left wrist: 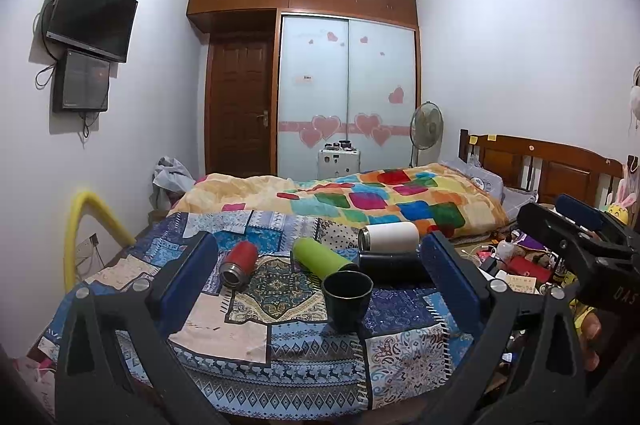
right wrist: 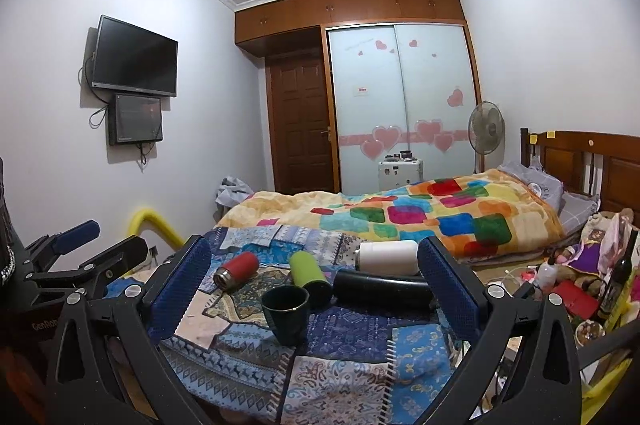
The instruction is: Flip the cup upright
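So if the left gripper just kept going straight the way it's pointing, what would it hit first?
Probably the dark green cup, standing upright between the open left gripper fingers; the lime bottle lies just behind. Depth is uncertain.

A: What carries it all?
B: A bed [left wrist: 224,377] under a blue patchwork cloth [left wrist: 404,357], with a bright blanket [left wrist: 360,197] at its far end.
A: And on the cloth?
B: A dark cup [left wrist: 347,299] stands upright at the centre. From it, a red flask [left wrist: 239,263] lies at ten o'clock, a green bottle [left wrist: 320,254] at twelve, a black bottle [left wrist: 394,265] at one, and a white bottle [left wrist: 389,236] just beyond the black one.
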Demonstrator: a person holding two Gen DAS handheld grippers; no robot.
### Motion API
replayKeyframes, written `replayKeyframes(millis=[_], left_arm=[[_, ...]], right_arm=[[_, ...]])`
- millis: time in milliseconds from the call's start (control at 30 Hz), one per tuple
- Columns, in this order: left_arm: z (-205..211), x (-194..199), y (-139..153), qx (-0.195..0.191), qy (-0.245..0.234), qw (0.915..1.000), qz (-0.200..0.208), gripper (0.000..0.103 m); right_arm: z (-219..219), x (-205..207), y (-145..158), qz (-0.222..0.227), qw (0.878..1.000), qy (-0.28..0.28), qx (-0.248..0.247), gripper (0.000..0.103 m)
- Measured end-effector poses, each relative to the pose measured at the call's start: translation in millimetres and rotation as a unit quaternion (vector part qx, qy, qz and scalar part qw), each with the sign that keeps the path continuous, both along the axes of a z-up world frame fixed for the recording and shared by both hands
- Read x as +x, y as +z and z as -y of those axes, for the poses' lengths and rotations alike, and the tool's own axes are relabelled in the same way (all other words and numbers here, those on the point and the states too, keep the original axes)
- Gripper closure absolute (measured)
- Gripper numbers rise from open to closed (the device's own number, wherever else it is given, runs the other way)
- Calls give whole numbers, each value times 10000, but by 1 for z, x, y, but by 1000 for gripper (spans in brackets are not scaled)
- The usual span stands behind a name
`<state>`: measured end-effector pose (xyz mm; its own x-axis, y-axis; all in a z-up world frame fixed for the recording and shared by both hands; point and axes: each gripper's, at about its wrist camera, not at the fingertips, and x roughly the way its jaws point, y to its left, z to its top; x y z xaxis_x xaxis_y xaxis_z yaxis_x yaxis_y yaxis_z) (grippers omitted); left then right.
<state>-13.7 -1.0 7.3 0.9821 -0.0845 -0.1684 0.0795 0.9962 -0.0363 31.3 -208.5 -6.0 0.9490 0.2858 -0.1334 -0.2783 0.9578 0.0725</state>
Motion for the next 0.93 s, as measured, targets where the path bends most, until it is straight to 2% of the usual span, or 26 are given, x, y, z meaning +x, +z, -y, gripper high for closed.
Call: replayKeyframes(millis=[933], left_arm=[[-2, 4, -4, -55, -153, 9998, -124, 0]], right_arm=[[2, 1, 0, -17, 10000, -44, 5, 0]])
